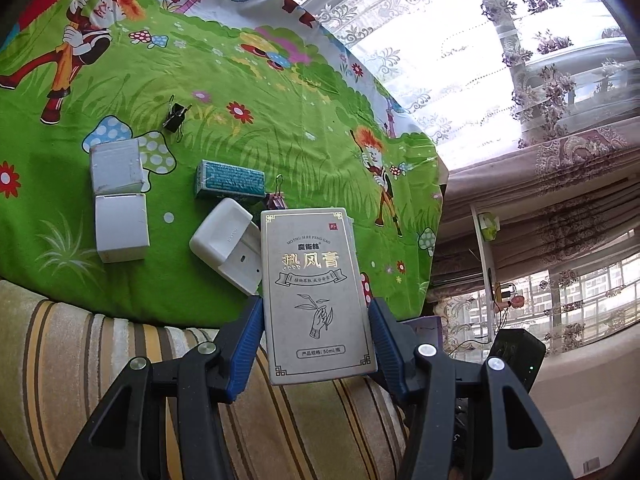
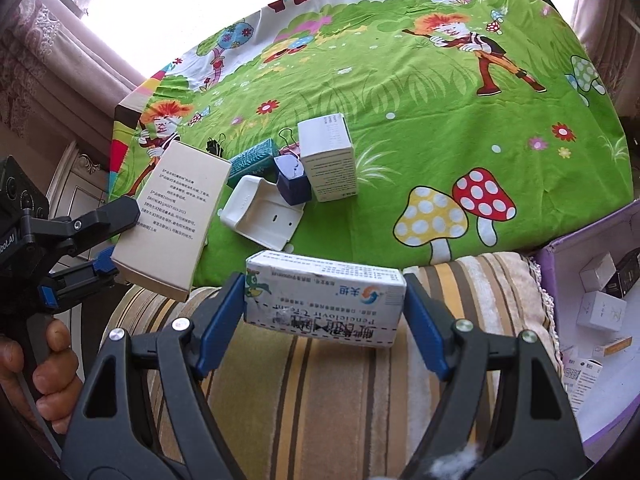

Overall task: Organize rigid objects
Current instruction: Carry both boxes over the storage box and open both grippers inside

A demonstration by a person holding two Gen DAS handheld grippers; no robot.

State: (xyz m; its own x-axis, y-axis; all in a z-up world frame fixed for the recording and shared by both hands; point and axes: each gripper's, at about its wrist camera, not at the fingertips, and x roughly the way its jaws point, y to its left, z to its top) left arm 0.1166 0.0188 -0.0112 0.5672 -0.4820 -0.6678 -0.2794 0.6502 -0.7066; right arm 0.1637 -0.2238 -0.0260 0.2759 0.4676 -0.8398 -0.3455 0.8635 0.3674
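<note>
In my left gripper (image 1: 316,340) I hold a tall grey box (image 1: 316,292) upright, the blue pads pinching its two long sides; it hangs over the striped cushion (image 1: 80,360) at the near edge of the green cartoon cloth (image 1: 280,128). My right gripper (image 2: 324,312) pinches a white cream carton (image 2: 324,300) by its short ends, lying crosswise above the same cushion. In the right wrist view the grey box sits at nine o'clock of the carton, and a hand (image 2: 44,376) grips the left tool's handle. On the cloth at twelve o'clock of the carton lie a white tray (image 2: 262,212), a teal box (image 2: 252,160), a navy box (image 2: 294,184) and a white box (image 2: 328,156). At three o'clock stands a purple bin (image 2: 560,252) with small boxes inside.
</note>
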